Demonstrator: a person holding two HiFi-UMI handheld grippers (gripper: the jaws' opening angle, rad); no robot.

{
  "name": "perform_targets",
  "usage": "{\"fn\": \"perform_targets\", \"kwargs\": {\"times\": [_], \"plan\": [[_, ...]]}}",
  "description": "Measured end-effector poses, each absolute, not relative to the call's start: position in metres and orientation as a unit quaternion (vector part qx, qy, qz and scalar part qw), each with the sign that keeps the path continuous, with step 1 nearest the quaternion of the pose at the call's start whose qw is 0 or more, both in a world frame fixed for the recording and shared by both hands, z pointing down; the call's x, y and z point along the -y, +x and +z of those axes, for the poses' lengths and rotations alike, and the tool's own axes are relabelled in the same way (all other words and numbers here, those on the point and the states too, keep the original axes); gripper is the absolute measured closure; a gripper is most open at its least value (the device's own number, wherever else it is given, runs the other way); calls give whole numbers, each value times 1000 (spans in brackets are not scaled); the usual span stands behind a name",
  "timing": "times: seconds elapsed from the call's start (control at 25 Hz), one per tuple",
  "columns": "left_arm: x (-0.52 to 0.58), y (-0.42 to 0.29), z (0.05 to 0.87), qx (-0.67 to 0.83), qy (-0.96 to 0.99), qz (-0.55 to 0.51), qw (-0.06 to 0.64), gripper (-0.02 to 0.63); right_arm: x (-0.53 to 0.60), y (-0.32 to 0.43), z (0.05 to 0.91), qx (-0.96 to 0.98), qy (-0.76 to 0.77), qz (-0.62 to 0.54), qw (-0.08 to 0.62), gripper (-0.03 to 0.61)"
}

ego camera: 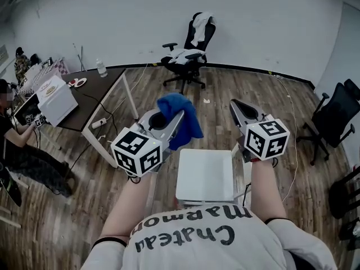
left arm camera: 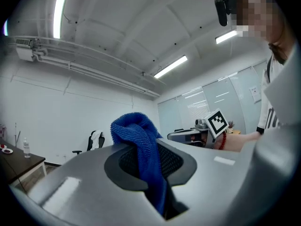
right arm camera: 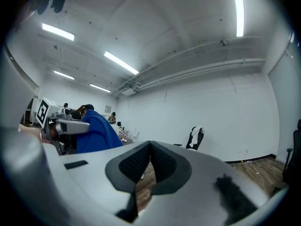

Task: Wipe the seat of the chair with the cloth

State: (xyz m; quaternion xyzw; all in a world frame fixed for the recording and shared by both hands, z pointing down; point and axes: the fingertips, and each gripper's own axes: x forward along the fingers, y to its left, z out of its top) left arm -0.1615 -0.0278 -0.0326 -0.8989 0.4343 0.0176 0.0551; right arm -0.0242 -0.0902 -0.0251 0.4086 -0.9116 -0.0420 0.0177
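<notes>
While the cloth (ego camera: 179, 118) hangs clear of the chair seat (ego camera: 205, 176), wiping seems unstarted.
Left tongs (left arm camera: 146, 163) clamp the cloth; right tongs (right arm camera: 149, 160) sit closed, empty.

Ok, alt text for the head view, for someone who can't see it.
From above: the left gripper is shut on a fluffy blue cloth, raised near a white square chair seat; the right gripper, shut and empty, is raised on the seat's other side. A black office chair stands by the wall.

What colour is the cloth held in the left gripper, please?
Blue; the cloth shows best in the left gripper view.
</notes>
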Motion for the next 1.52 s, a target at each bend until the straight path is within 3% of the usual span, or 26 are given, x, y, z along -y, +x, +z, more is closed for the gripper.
{"fn": "perform_targets", "kwargs": {"times": [0.96,1.52], "plan": [[-9,-24,-5,-480,-876,38,24,557,50,104,26,929,362,-16,71,565],[-37,-7,-8,-492,-869,45,24,557,26,128,35,931,358,-8,68,565]]}}
